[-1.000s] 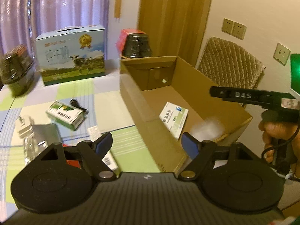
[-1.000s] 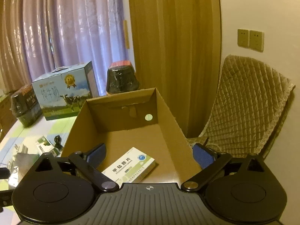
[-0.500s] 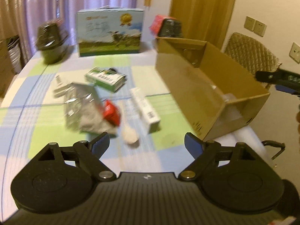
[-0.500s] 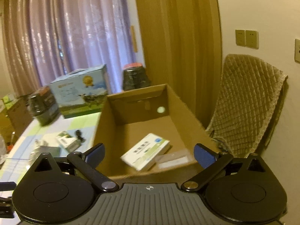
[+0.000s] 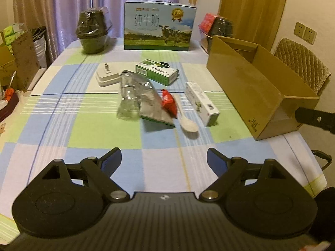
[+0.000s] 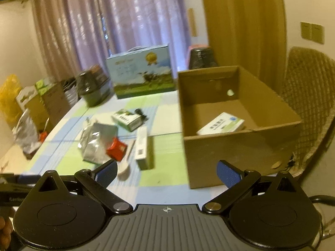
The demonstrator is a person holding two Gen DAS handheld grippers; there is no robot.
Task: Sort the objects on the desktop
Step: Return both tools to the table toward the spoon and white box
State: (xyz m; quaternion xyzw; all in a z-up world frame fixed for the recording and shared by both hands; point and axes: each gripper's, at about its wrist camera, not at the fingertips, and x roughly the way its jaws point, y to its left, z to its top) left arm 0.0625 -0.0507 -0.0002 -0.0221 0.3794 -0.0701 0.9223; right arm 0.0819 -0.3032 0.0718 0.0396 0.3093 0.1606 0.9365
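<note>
Hovering over the checked tablecloth [image 5: 52, 125], our left gripper [image 5: 164, 159] has its blue-padded fingers spread wide with nothing between them. Our right gripper [image 6: 166, 170] is just as wide apart and empty, hanging near the front corner of the cardboard box [image 6: 240, 146].

Out on the cloth we've got a loose cluster: a silver foil pouch [image 5: 152, 102] partly under a clear plastic bag [image 5: 127, 98], a red packet [image 5: 168, 102] lying on the pouch's right edge, and a white spoon [image 5: 187, 121] just beside it. A long white-and-green carton [image 5: 202, 103] lies right of the spoon, between it and the box. Farther back sit a green-and-white medicine box [image 5: 157, 71] and a white plug adapter [image 5: 106, 76].

Inside the box we spot one white medicine carton [image 6: 222, 123] flat on the floor. A milk gift case [image 5: 160, 30] stands at the far edge.
</note>
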